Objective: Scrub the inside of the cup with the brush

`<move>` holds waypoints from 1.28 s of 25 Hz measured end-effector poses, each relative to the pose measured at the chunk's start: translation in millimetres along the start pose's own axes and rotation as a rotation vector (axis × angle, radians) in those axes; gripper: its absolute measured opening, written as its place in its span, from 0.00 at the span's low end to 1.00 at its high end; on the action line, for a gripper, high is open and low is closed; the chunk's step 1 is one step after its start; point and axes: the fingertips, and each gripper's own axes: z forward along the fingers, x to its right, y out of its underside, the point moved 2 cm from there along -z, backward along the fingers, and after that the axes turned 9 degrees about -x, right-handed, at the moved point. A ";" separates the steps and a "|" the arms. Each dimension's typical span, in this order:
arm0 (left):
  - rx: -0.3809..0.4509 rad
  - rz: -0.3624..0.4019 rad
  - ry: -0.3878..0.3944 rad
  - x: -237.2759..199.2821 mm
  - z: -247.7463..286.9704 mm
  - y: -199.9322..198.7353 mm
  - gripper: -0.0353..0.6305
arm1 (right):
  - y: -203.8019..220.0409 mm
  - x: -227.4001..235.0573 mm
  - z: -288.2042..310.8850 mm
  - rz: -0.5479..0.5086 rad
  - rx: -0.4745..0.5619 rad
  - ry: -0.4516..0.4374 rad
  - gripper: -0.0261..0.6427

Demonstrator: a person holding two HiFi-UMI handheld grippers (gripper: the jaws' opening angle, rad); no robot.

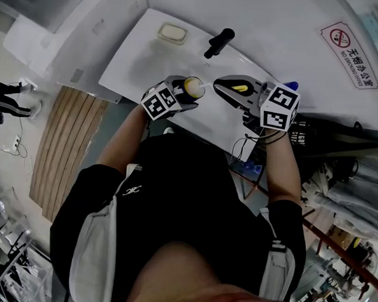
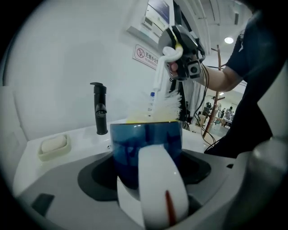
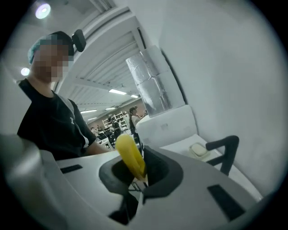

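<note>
A blue cup (image 2: 146, 143) with a yellow inside (image 1: 193, 87) and a white handle (image 2: 162, 193) that faces the camera sits in my left gripper (image 2: 147, 177), which is shut on it. The brush has white bristles (image 2: 170, 104) on a white stem. The bristles stand at the cup's mouth, their lower ends hidden behind the rim. Its yellow handle (image 3: 130, 157) is clamped in my right gripper (image 3: 137, 173), shut on it. In the head view the left gripper (image 1: 180, 92) and the right gripper (image 1: 234, 89) meet over the white counter (image 1: 137, 64).
A black faucet (image 1: 219, 42) and a soap dish (image 1: 172, 32) stand at the counter's far side against the white wall. A no-smoking sign (image 1: 350, 53) hangs at the right. The person's torso fills the lower part of the head view.
</note>
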 end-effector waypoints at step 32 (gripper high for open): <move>0.077 -0.043 0.005 8.6 -13.4 1.3 0.65 | 9.3 75.3 -27.4 0.426 0.345 0.141 0.05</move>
